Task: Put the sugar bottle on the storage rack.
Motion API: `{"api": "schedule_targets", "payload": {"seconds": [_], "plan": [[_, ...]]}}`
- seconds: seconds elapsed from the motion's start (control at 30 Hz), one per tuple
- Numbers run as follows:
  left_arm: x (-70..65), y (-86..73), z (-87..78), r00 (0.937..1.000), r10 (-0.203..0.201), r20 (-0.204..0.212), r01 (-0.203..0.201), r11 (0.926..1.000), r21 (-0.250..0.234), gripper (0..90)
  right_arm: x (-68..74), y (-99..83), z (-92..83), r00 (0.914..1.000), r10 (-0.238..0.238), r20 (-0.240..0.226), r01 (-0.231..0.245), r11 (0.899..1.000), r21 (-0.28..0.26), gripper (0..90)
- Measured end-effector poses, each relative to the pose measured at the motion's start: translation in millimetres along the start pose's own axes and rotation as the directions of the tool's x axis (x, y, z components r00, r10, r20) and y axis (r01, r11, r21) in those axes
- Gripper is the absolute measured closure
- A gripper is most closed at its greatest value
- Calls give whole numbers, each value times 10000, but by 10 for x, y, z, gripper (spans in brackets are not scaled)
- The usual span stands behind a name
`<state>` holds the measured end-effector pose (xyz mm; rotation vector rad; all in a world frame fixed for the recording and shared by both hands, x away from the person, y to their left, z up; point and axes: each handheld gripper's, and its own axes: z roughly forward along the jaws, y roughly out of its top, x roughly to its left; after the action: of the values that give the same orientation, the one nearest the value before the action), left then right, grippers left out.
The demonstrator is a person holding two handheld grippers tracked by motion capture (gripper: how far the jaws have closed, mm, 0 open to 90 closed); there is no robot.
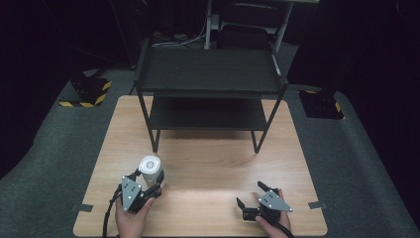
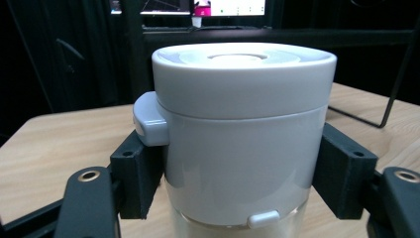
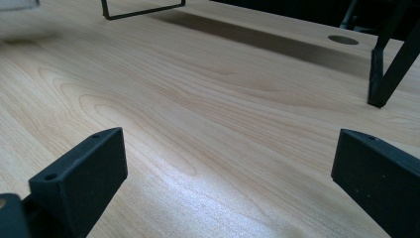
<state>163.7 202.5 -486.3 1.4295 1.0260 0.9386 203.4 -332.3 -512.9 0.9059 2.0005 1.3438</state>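
A white canister (image 1: 150,167) with a round lid stands upright on the near left of the wooden table (image 1: 213,168). My left gripper (image 1: 148,182) is shut on it, one jaw on each side. In the left gripper view the canister (image 2: 237,99) has a grey-white lid with a side tab and a clear lower body, and the black pads (image 2: 136,173) press against its wall. At the near right, my right gripper (image 1: 249,194) lies low over the table, open. Its jaws (image 3: 230,163) stand wide apart over bare wood.
A black two-tier shelf (image 1: 208,74) stands at the back middle of the table, and one of its legs (image 3: 381,74) rises ahead of the right gripper. A round hole (image 3: 342,39) is in the tabletop. Yellow-striped black bases (image 1: 86,91) sit on the grey floor.
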Motion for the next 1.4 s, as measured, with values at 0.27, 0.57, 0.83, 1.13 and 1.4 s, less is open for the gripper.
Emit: {"api": "schedule_targets", "payload": {"seconds": [0.27, 0.57, 0.83, 1.13, 1.4], "plan": [[-42, 189, 96, 9998, 57, 192, -56, 10000, -54, 296, -4, -4, -2, 10000, 5, -17, -5, 10000, -23, 6], [-79, 384, 193, 9995, 139, 285, -138, 9999, -33, 296, -7, -6, -3, 10000, 9, -25, -9, 10000, -38, 6], [-136, 666, 346, 9990, 215, 380, -214, 9998, -30, 296, -12, -9, -4, 10000, 34, -37, -35, 10000, -60, 6], [-162, 988, 566, 9982, 264, 537, -259, 9996, -101, 296, -13, -10, -4, 10000, 37, -39, -37, 10000, -65, 6], [-195, 1238, 759, 9979, 361, 543, -350, 9992, -204, 296, -15, -13, -8, 10000, 72, -36, -72, 9999, -82, 6]]}}
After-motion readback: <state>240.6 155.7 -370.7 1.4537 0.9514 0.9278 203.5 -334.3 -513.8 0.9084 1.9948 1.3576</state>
